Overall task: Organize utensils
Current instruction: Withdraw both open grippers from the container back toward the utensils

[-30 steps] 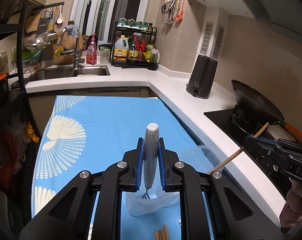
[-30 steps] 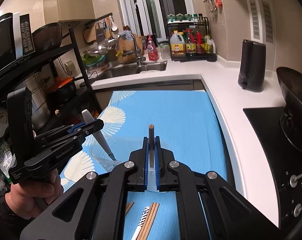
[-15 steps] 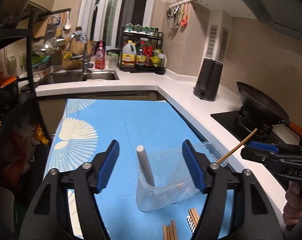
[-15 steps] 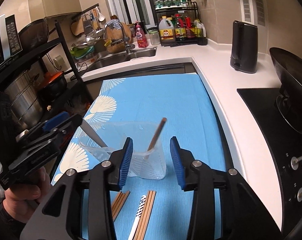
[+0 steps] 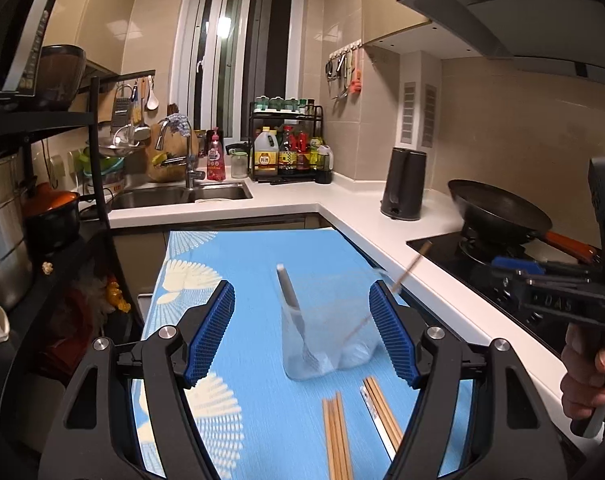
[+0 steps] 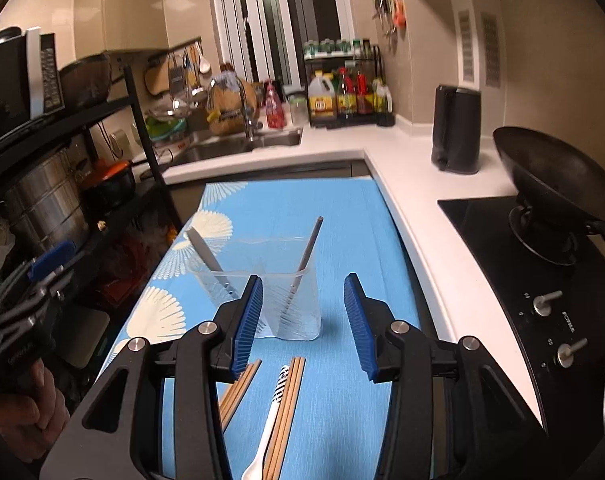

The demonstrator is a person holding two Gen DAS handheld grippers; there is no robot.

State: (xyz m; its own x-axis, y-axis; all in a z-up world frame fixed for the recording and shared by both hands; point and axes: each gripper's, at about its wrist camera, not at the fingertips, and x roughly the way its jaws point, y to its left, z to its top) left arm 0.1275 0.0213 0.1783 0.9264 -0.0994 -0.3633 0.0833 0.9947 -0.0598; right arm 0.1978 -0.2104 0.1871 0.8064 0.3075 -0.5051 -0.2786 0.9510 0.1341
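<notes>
Clear plastic cup [image 6: 288,292] holds fork [image 6: 208,260] and 1 chopstick [image 6: 308,250]; my left hand-held gripper [image 5: 302,330] opening, right hand-held gripper [image 6: 302,320] spread, both empty. Loose chopsticks [image 6: 286,404] lie lengthwise below my right.

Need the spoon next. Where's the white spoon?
Right wrist view, bottom centre: the white spoon lies on the blue mat, against wooden chopsticks, nearer than the clear container.

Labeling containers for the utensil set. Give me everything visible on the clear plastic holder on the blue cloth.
The clear plastic holder is a translucent open-topped container with ribbed walls, standing upright on the blue patterned cloth. Inside, a fork leans against its left side with the tines down, and a chopstick leans right. More chopsticks lie on the cloth just in front of it. No gripper touches it.
</notes>
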